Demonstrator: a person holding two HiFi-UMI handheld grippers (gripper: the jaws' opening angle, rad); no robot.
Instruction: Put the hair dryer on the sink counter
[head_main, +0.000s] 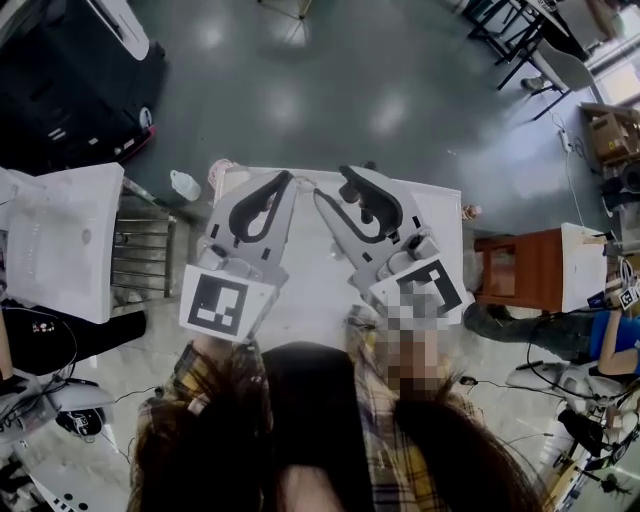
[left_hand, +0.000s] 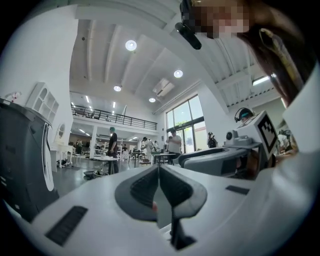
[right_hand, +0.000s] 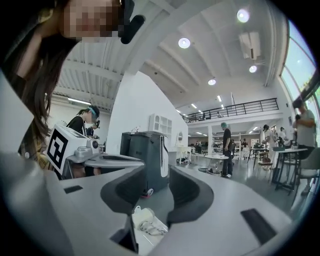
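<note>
Left gripper (left_hand: 159, 167): fingers pressed together. Right gripper (right_hand: 159, 172): fingers spread, nothing between. Both raised over table (head_main: 310, 295). Hair dryer not identifiable in any view. Risk: reaching unsighted, gripping wrong item.

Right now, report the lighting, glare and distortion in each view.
Head view: fisheye bending at the edges, ceiling-light glare spots on the glossy floor. Left gripper view: dark vignetted corners, ceiling lamps blown out, straight lines bowed. Right gripper view: same barrel distortion, bright window at the right edge washed out.
</note>
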